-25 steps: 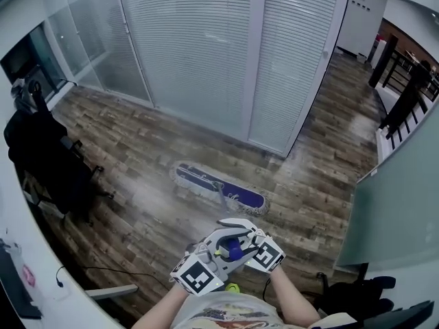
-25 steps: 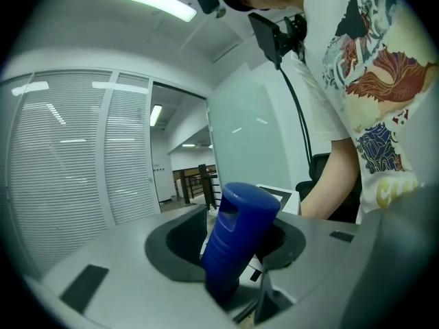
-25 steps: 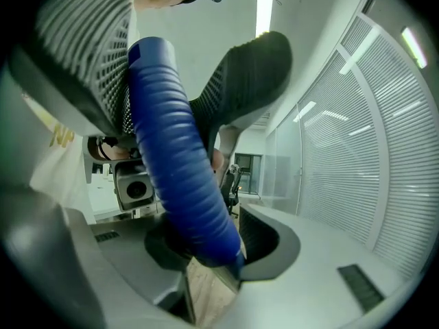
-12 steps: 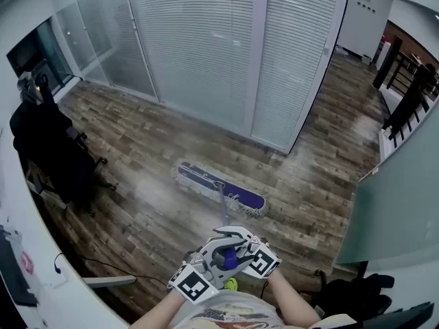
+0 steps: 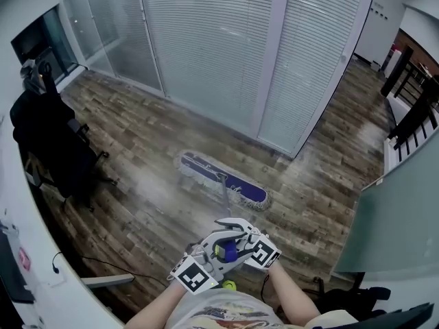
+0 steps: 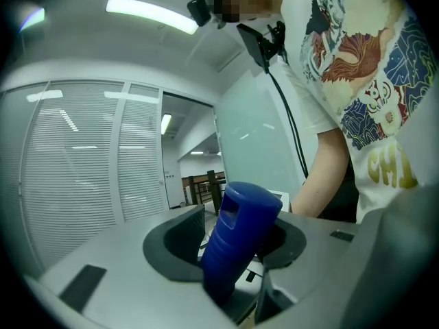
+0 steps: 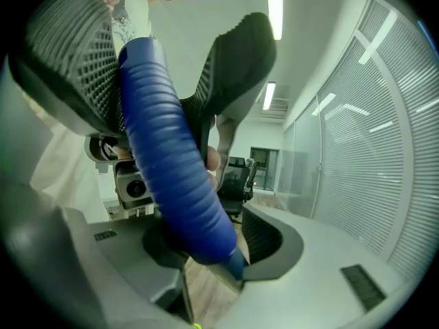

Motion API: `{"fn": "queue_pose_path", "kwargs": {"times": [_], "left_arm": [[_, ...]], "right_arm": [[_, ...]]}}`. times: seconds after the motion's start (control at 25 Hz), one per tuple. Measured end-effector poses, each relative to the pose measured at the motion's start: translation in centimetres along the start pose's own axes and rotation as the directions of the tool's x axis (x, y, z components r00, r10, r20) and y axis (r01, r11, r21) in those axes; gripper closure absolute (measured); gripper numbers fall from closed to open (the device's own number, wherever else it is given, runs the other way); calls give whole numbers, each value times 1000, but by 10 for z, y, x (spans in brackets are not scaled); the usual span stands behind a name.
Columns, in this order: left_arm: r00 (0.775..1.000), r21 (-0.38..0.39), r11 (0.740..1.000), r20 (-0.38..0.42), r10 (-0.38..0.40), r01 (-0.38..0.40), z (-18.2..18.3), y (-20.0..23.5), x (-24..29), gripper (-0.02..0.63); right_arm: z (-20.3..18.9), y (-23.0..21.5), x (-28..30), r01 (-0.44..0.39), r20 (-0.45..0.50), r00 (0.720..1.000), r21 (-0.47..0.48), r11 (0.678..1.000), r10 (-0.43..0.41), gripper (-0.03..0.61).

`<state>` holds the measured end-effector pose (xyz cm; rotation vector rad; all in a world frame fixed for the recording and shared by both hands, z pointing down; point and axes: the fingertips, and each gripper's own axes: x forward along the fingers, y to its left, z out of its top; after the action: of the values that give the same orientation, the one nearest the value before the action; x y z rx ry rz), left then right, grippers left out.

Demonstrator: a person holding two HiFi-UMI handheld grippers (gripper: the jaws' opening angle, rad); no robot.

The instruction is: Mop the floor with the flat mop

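The flat mop's purple and white head (image 5: 223,180) lies on the wood floor in front of the blinds. Its thin shaft (image 5: 225,201) rises toward me and ends in a blue ribbed grip (image 5: 228,251). Both grippers hold that grip close to my body. My left gripper (image 5: 214,252) is shut on the grip's top end (image 6: 240,232), which stands tilted in its jaws (image 6: 233,266). My right gripper (image 5: 243,242) has the grip (image 7: 171,163) between its ribbed pads (image 7: 68,67). Those jaws (image 7: 154,70) are opening, but the pads still touch the grip.
A black office chair with a dark jacket (image 5: 51,149) stands at the left. Glass partitions with white blinds (image 5: 219,53) close off the back, and a frosted panel (image 5: 398,218) the right. A black cable (image 5: 89,269) and a small green ball (image 5: 228,286) lie by my feet.
The view has turned a little to the left. Both grippers sit slightly lower with the blue grip in them. The mop head stays in nearly the same spot on the floor.
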<state>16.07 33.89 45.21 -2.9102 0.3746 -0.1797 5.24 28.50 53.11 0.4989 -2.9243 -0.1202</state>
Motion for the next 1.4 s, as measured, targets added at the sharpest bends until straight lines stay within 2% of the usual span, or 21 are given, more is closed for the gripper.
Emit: {"fn": "queue_pose_path", "kwargs": {"times": [0.24, 0.44, 0.6, 0.72, 0.84, 1.04, 1.2, 1.4], "left_arm": [[1000, -11, 1000, 10, -21, 21, -8, 89, -5, 443], [996, -1, 1000, 93, 13, -13, -6, 178, -11, 442], [994, -2, 1000, 107, 26, -26, -11, 237, -17, 443], [996, -4, 1000, 87, 13, -13, -24, 264, -14, 443], [997, -15, 1000, 82, 1, 0, -38, 280, -2, 442], [995, 5, 1000, 98, 16, -17, -54, 329, 27, 442], [994, 21, 999, 103, 41, -44, -60, 388, 59, 443], [994, 8, 999, 96, 43, -44, -70, 468, 105, 443]], "right_arm": [[11, -73, 49, 21, -3, 1000, 23, 1000, -21, 407], [28, -146, 93, 75, 35, 996, 46, 996, -76, 405], [35, -193, 127, 100, 61, 993, 13, 995, -100, 407], [26, -218, 142, 81, 32, 996, -26, 996, -80, 407], [18, -240, 148, 81, 24, 996, 40, 996, -82, 405], [3, -298, 156, 93, 25, 995, 50, 994, -94, 399], [-6, -365, 161, 90, 33, 995, -2, 996, -90, 399], [-3, -458, 169, 111, 48, 992, 53, 992, -113, 399]]}}
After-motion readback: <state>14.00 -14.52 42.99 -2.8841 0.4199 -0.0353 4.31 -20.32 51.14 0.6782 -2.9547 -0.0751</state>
